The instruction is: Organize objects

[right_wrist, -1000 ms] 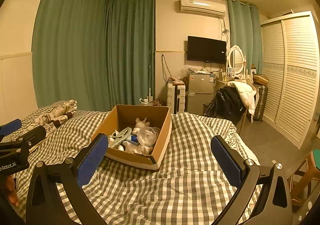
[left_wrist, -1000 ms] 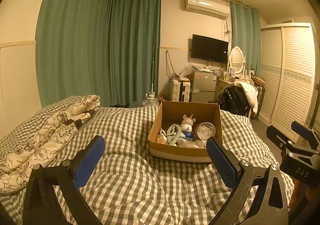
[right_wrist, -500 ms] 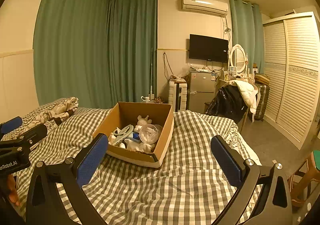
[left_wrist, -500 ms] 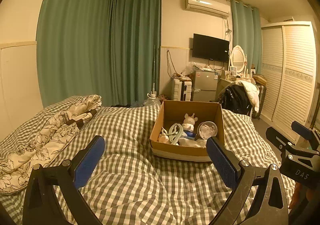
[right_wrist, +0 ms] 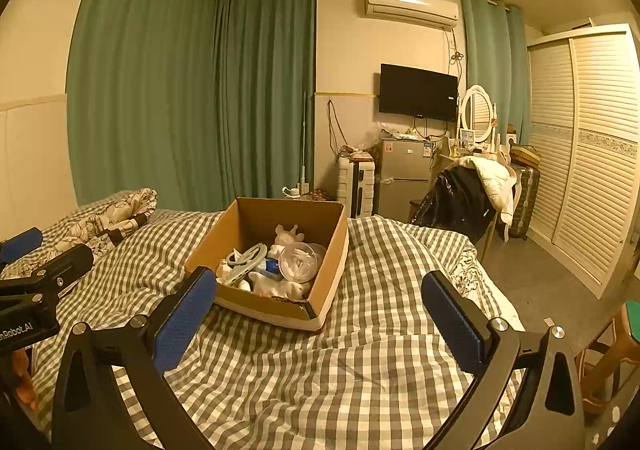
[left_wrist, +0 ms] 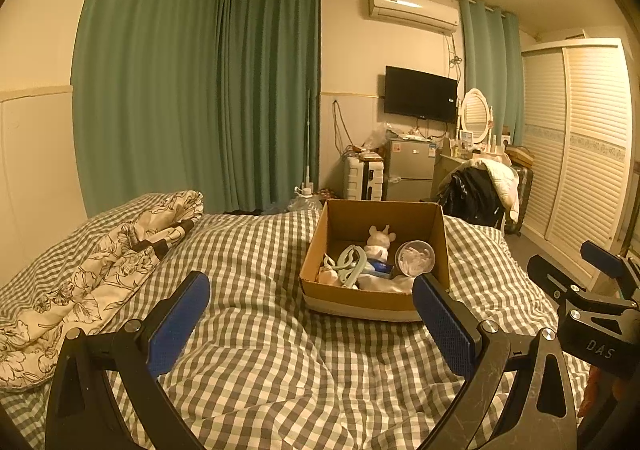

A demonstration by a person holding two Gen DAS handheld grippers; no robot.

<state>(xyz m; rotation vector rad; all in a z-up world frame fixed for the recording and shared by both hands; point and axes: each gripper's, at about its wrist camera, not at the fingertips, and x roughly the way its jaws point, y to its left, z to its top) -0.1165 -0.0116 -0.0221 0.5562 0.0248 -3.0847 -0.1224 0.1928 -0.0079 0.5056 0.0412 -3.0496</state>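
Note:
An open cardboard box point(left_wrist: 352, 300) sits on the checked bed point(left_wrist: 260, 350), also in the right wrist view point(right_wrist: 332, 250). Inside lie a white rabbit toy point(left_wrist: 379, 240), a round clear lidded tub point(left_wrist: 415, 260), a pale green ring-shaped item point(left_wrist: 352, 264) and other small white things. My left gripper point(left_wrist: 310, 316) is open and empty, held above the bed short of the box. My right gripper point(right_wrist: 318, 310) is open and empty, just short of the box's near corner. Each gripper shows at the edge of the other's view.
A floral quilt point(left_wrist: 92, 270) lies bunched at the bed's left. Beyond the bed stand a white suitcase point(left_wrist: 362, 180), a small fridge point(left_wrist: 410, 170), a chair with clothes point(left_wrist: 480, 190) and a wardrobe point(left_wrist: 580, 154). Green curtains point(left_wrist: 200, 98) cover the far wall.
Both views have shifted slightly; the box sits a little further right and lower in each frame. Both grippers stay open and empty.

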